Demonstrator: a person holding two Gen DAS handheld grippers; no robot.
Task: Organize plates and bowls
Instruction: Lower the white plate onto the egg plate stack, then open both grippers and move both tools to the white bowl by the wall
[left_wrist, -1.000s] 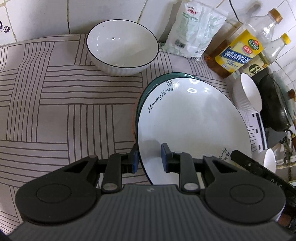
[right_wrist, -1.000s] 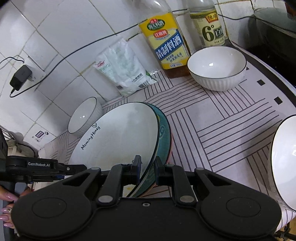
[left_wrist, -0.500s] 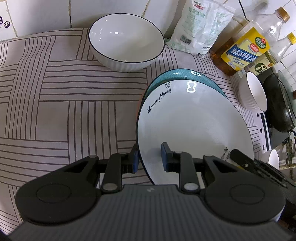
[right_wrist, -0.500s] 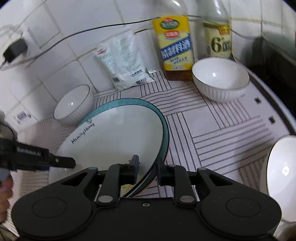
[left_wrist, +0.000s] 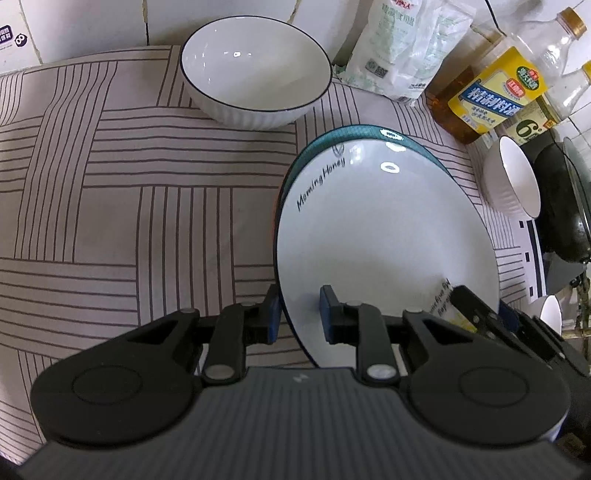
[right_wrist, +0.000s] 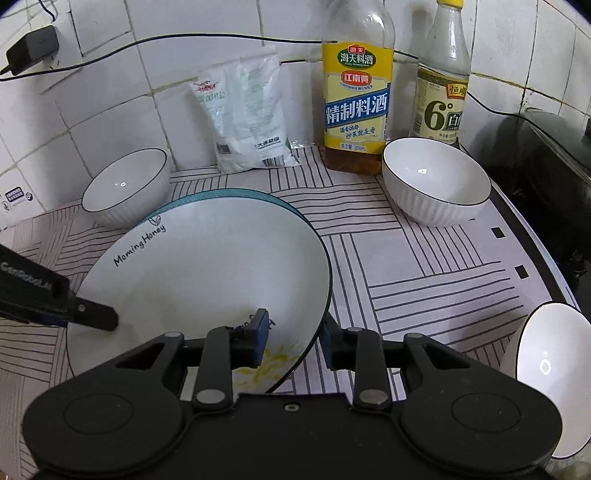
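Observation:
A stack of plates lies on the striped cloth, a white "Morning Honey" plate on top of a teal plate. My left gripper is shut on the stack's near-left rim, one finger under and one on top. My right gripper is shut on the stack's opposite rim. The white plate and teal plate also show in the right wrist view. White ribbed bowls stand around: one at the back left, one by the bottles, one at the right edge.
A cooking wine bottle, a vinegar bottle and a white packet stand against the tiled wall. A dark wok sits right of the cloth. A cable and plug hang on the wall.
The plate stack has tilted down from a raised angle to lie nearly flat on the cloth. Both grippers stay shut on its rims.

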